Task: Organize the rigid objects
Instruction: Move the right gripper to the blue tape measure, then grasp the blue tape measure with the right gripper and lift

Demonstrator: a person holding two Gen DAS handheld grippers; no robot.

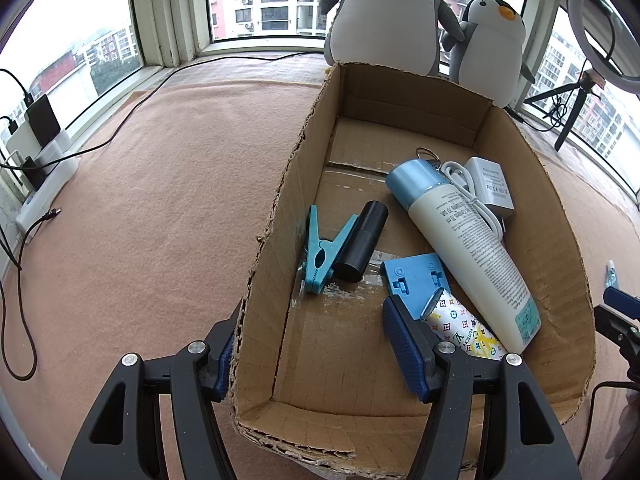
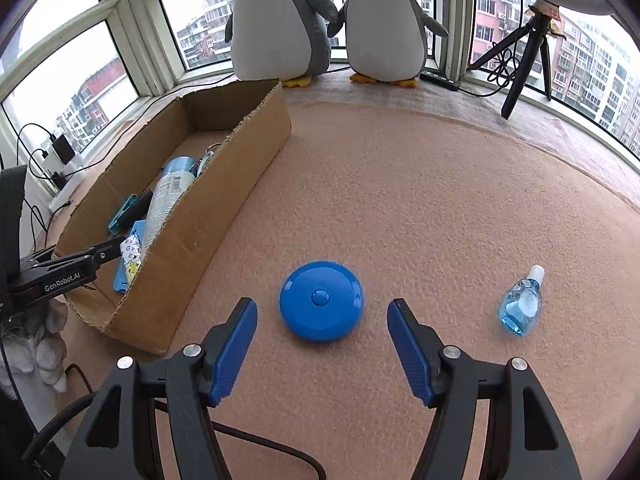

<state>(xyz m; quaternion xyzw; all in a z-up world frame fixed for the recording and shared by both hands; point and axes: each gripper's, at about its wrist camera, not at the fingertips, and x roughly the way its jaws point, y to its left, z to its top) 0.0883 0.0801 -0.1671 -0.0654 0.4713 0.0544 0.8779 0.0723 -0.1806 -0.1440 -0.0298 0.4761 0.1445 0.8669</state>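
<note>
A torn cardboard box (image 1: 280, 216) lies on the peach blanket. In it are a teal clip (image 1: 320, 256), a black cylinder (image 1: 362, 246), a white bottle with a blue cap (image 1: 460, 240), a white charger with its cable (image 1: 492, 184), a blue plastic plate (image 1: 416, 280) and a patterned case (image 1: 464, 328). My left gripper (image 1: 314, 320) is open and straddles the box's left wall, with its right finger beside the patterned case. In the right wrist view, a round blue disc (image 2: 322, 300) lies on the blanket right of the box (image 2: 192, 240). My right gripper (image 2: 322, 305) stands open just short of it, holding nothing.
A small blue bottle (image 2: 520, 306) lies on the blanket right of the disc. Two plush penguins (image 2: 280, 20) stand on the window sill behind the box. A black tripod (image 2: 524, 56) is at the back right. A power strip and cables (image 1: 40, 184) run along the left.
</note>
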